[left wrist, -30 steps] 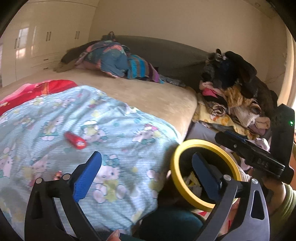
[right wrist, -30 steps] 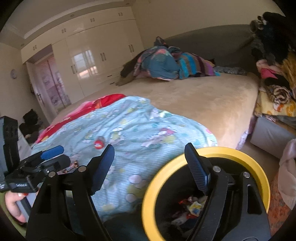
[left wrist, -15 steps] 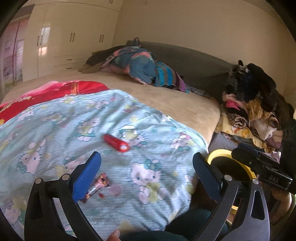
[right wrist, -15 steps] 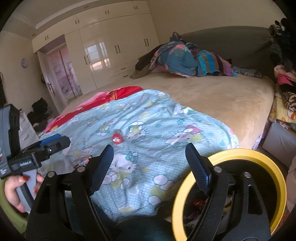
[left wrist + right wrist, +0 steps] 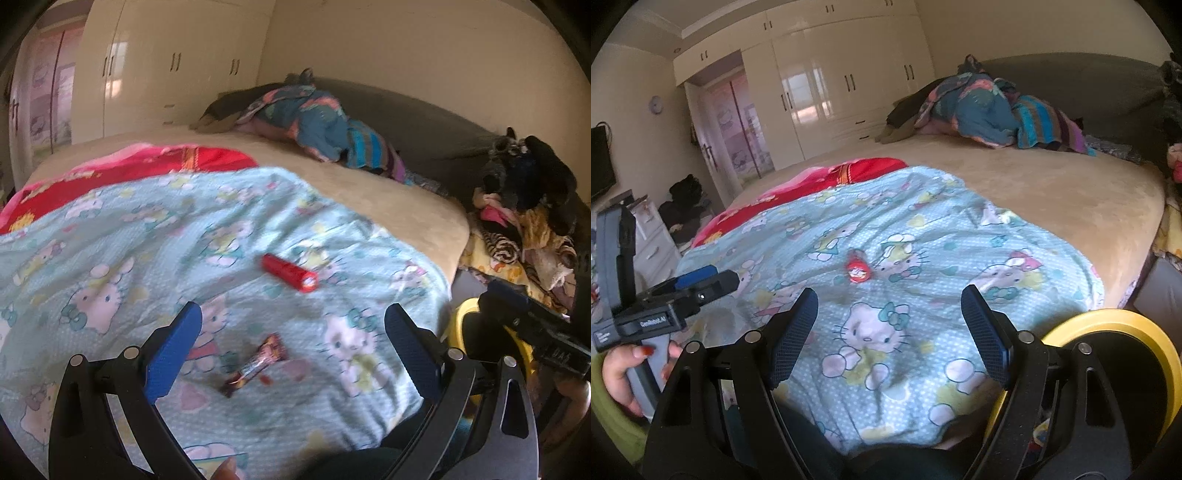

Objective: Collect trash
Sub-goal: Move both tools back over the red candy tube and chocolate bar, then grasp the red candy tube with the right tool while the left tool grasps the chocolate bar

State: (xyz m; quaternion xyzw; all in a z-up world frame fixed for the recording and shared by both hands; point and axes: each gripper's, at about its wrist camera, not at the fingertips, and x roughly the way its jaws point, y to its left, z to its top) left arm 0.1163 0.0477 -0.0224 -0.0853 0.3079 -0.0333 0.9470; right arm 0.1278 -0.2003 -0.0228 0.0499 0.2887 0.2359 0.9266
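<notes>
A red cylindrical can [image 5: 290, 272] lies on its side on the light blue cartoon-print blanket [image 5: 155, 243]; the right wrist view shows its end [image 5: 858, 271]. A crumpled candy wrapper [image 5: 255, 363] lies nearer, just ahead of and between the fingers of my left gripper [image 5: 291, 349], which is open and empty. My right gripper [image 5: 888, 330] hovers open and empty over the blanket, short of the can. The yellow-rimmed black trash bin [image 5: 1115, 332] stands beside the bed at the lower right, also partly visible in the left wrist view [image 5: 461, 321].
The bed [image 5: 1071, 199] has a beige cover, a red blanket [image 5: 147, 166] and a heap of bedding [image 5: 314, 122] by the headboard. A pile of clothes [image 5: 524, 221] lies right of the bed. White wardrobes [image 5: 849, 74] line the far wall.
Both views have swung left from the bin toward the bed. The can and the wrapper now lie ahead of the left gripper; the bin has slid to the right edge.
</notes>
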